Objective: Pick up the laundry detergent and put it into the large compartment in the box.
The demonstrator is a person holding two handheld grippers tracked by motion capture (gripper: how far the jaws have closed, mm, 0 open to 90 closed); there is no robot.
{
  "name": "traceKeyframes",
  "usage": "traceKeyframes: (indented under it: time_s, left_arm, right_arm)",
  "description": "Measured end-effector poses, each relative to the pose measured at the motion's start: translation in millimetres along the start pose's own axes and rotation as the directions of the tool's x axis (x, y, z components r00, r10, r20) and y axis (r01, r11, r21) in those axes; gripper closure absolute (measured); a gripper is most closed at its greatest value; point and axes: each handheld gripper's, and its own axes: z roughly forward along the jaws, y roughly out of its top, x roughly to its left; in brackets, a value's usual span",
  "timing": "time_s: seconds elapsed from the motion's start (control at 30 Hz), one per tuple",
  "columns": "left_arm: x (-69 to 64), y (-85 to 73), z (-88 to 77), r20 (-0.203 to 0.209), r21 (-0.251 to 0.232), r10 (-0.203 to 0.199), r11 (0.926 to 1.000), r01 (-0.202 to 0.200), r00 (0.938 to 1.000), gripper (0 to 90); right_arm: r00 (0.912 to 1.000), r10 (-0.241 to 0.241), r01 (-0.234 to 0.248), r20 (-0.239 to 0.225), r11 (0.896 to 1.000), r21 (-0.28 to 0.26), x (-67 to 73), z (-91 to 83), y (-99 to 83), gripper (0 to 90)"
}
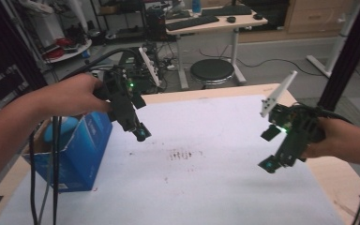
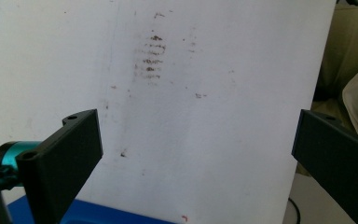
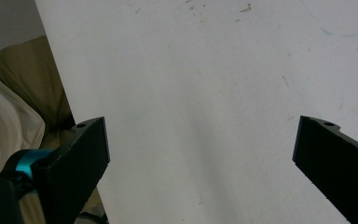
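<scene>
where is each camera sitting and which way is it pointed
high view: above the person's side, facing forward and down on the white sheet; both forearms, left gripper, right gripper, blue box.
left gripper view: rides the left gripper, looking past its open jaws at the brown smudges; blue box corner below.
right gripper view: rides the right gripper, open jaws over the sheet.
shared: high and left gripper views both catch the smudges and box.

Beneath the left tool (image 1: 140, 133) of matt black ribbed plastic lies a matt white paper sheet (image 1: 206, 187), smudged brown, over the pale wooden worktop (image 1: 330, 180); beside it a glossy blue cardboard box (image 1: 86, 150).
</scene>
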Motion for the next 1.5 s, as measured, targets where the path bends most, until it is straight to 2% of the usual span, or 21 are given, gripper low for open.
traceKeyframes:
  time_s: [0.07,0.2,0.3,0.5,0.87,1.5]
  left_arm:
    - [0.0,8.1,6.3,-0.021,0.011,-0.001,0.9999,0.001,0.9998,1.6]
    - [-0.3,19.0,16.9,-0.035,0.028,-0.002,0.9996,0.003,0.9994,1.6]
    - [-2.1,25.5,25.0,-0.046,0.016,0.0,0.9999,0.001,0.9989,1.7]
    - [-4.2,32.8,43.8,-0.014,0.019,0.003,0.9998,-0.003,0.9999,1.6]
    - [-4.8,31.8,60.5,0.017,0.039,0.012,0.9992,-0.013,0.9998,1.7]
    - [-2.0,22.5,62.5,0.018,0.041,-0.004,0.9991,0.004,0.9998,1.7]
  right_arm:
    - [1.0,0.005,-0.005,0.0,1.0,-0.001,0.4,0.3,0.6,2.8]
    - [0.9999,0.005,-0.005,0.01,1.0,-0.008,-0.1,0.5,1.4,2.8]
    - [0.9999,0.004,-0.004,0.01,1.0,-0.005,0.7,1.2,2.1,2.7]
    - [1.0,-0.003,0.003,0.008,1.0,0.01,0.6,3.5,5.4,2.7]
    - [0.9999,-0.012,0.012,0.0,0.999,0.031,-0.8,7.3,9.2,2.7]
    - [0.9996,-0.026,0.027,-0.013,0.998,0.05,-2.8,14.1,18.4,2.7]
